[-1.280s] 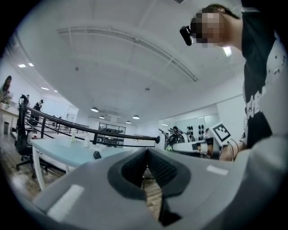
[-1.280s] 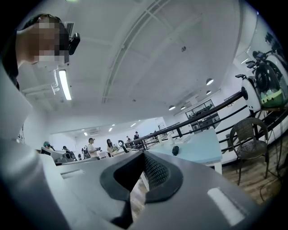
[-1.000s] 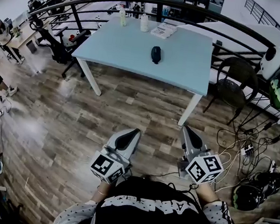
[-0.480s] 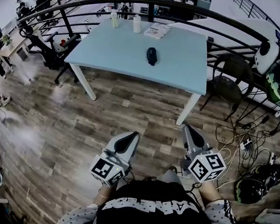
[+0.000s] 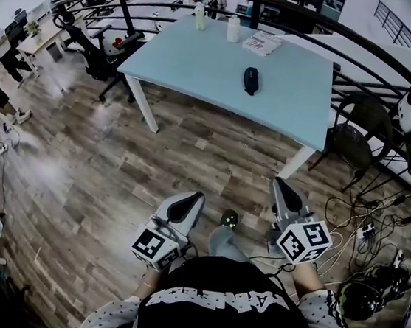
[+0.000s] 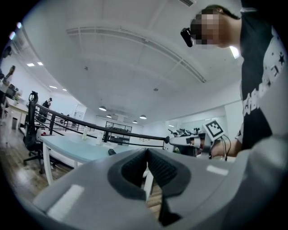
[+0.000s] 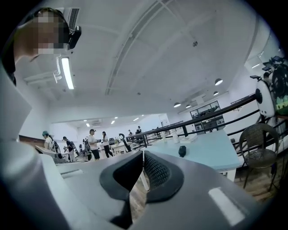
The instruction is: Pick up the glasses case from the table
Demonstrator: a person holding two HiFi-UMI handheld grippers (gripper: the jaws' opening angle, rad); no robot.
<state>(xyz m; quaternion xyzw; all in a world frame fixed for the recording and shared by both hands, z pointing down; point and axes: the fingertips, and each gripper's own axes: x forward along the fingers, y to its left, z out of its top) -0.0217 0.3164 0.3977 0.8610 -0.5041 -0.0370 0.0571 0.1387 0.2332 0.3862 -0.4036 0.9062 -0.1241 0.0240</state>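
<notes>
The case (image 5: 251,80) lies on the desk (image 5: 196,62), well ahead of the left tool (image 5: 188,200) and right tool (image 5: 282,191), both pressed together, empty.

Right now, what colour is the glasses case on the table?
The glasses case is black; the head view shows it best.

left tool (image 5: 199,195), right tool (image 5: 278,182): closed, level

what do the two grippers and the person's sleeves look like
Both the left gripper and right gripper are pale grey wedges with dark ribbed pads inside the jaws. Each carries a cube of black-and-white square markers at the back. The sleeves are white with dark speckles.
</notes>
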